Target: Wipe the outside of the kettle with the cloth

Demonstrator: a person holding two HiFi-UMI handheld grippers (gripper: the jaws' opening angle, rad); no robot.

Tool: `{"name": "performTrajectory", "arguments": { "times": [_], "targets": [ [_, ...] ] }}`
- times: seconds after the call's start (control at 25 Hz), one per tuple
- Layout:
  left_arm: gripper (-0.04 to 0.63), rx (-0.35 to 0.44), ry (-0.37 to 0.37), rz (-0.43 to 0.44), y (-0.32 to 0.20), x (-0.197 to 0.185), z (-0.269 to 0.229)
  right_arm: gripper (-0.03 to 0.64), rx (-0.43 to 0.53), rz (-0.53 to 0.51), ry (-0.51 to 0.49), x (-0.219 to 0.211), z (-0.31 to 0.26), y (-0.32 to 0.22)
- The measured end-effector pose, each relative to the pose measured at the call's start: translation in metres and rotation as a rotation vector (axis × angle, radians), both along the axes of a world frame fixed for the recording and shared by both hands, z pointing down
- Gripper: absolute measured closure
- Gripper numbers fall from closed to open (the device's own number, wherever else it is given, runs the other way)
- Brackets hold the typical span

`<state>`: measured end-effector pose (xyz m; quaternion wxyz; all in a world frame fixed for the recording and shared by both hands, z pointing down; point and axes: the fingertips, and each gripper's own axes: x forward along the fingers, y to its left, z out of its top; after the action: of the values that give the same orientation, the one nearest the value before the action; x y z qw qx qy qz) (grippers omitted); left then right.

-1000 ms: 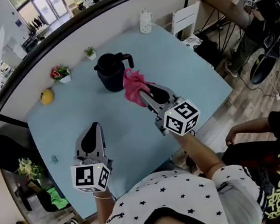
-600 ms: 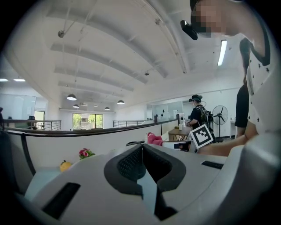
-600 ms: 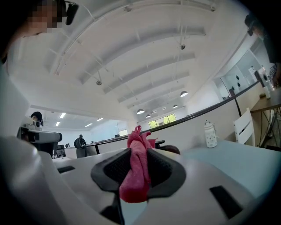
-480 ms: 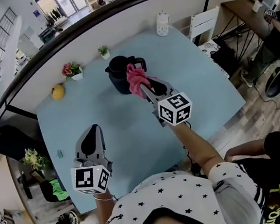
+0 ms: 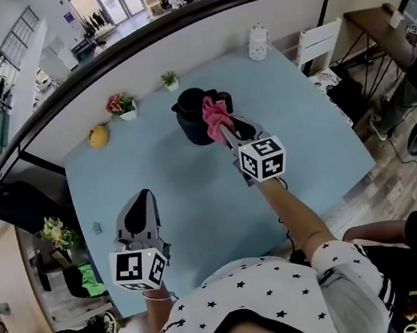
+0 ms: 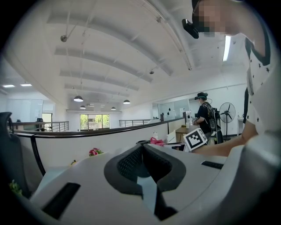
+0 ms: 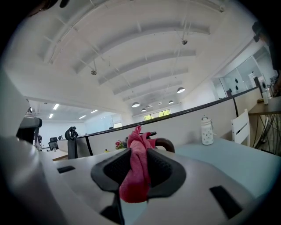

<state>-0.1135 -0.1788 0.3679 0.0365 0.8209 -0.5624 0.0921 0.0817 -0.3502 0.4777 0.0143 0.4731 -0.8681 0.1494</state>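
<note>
Two grippers, one kettle, one cloth. Right gripper (image 5: 224, 130) had its fingers clamped on the pink cloth (image 5: 214, 113). In the right gripper view the cloth sat pinched between both pads, bunched above the fingertips and hanging below them. The black kettle (image 5: 190, 122) stood upright on the light-blue table (image 5: 198, 202), directly ahead of the right fingertips. The cloth bunch lay against its handle side; actual contact not resolvable. The kettle handle (image 7: 166, 142) showed just past the cloth. Left gripper (image 5: 142, 199) hung over the table with its fingers closed together and nothing between them; the kettle was well ahead and to the right of them. Past the kettle from the right fingers: one flowering pot plant (image 5: 116, 106), one green pot plant (image 5: 170, 78), one yellow fruit (image 5: 97, 135), one white bottle (image 5: 257, 41).
</note>
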Motion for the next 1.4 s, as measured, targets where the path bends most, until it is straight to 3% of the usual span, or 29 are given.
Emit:
{"name": "performTrajectory", "arguments": {
  "times": [1.4],
  "targets": [
    [0.565, -0.068, 0.019, -0.067, -0.021, -0.024, 0.028, 0.506, -0.127, 0.029, 0.11, 0.001, 0.069, -0.044]
  ]
}}
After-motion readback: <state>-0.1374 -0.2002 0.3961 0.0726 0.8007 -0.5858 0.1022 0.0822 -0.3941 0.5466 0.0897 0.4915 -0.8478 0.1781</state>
